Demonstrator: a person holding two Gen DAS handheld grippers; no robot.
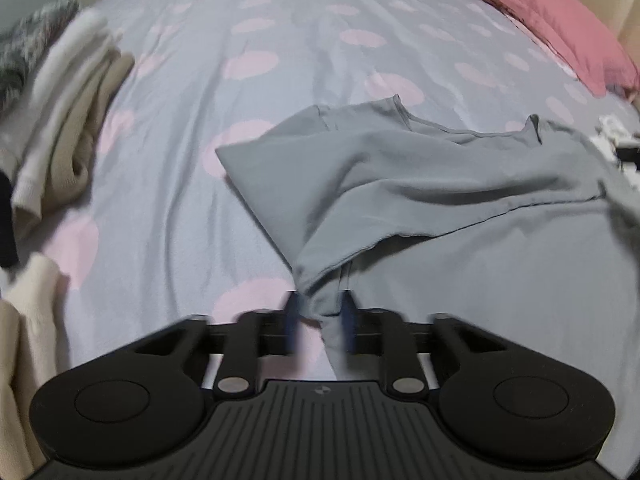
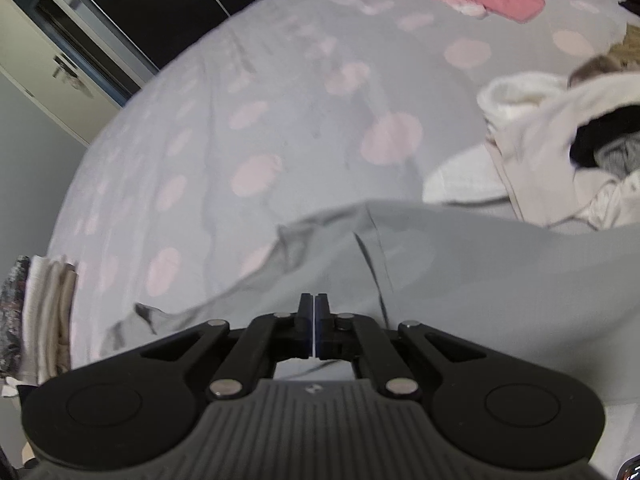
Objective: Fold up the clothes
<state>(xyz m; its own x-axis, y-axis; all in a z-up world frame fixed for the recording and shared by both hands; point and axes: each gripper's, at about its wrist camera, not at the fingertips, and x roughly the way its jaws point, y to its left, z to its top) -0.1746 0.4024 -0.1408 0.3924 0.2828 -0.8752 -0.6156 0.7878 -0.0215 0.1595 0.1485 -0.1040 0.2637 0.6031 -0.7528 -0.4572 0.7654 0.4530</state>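
left claw (image 1: 320,320) pinches the grey shirt (image 1: 440,184); right claw (image 2: 315,320) is closed, seemingly empty, so lifting could drag it lopsided.

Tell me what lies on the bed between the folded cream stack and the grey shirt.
Left wrist view: only bare dotted bedsheet lies between the folded cream stack and the grey shirt; nothing else rests there.
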